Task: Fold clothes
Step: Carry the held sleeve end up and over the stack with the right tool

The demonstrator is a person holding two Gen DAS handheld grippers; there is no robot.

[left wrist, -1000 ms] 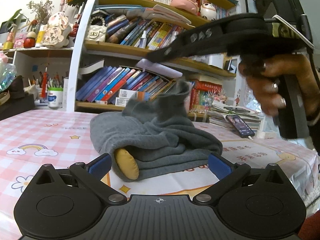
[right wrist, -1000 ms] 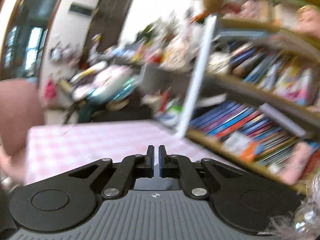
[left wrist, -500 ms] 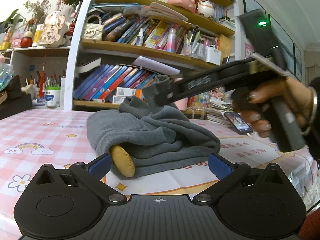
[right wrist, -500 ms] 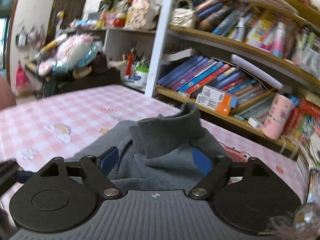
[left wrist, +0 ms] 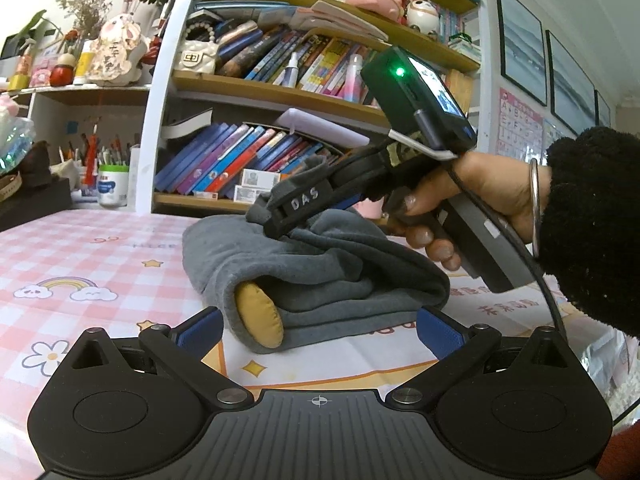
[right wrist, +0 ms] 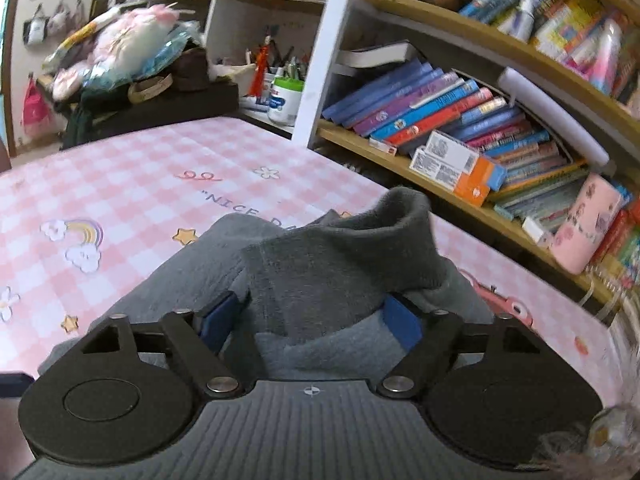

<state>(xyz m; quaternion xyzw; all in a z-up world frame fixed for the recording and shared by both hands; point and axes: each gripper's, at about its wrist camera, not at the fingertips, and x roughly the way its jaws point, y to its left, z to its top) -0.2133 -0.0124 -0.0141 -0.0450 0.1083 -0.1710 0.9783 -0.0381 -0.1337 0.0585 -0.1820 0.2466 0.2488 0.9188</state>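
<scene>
A grey sweater [right wrist: 320,280] lies bunched on the pink checked tablecloth [right wrist: 132,184], its ribbed collar standing up. The right gripper [right wrist: 312,318] straddles the collar's base with its jaws apart, blue pads [right wrist: 402,320] at either side of the fabric. Beyond, a bookshelf [right wrist: 460,120] holds leaning books and a pink cup [right wrist: 584,228].

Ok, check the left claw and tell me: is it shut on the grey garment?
No, the left claw is wide open, short of the grey garment.

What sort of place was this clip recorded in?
Most likely a home, perhaps a child's room or study: a crowded bookshelf of books and toys, a pink checked tablecloth with rainbows, and a cup of pens.
</scene>
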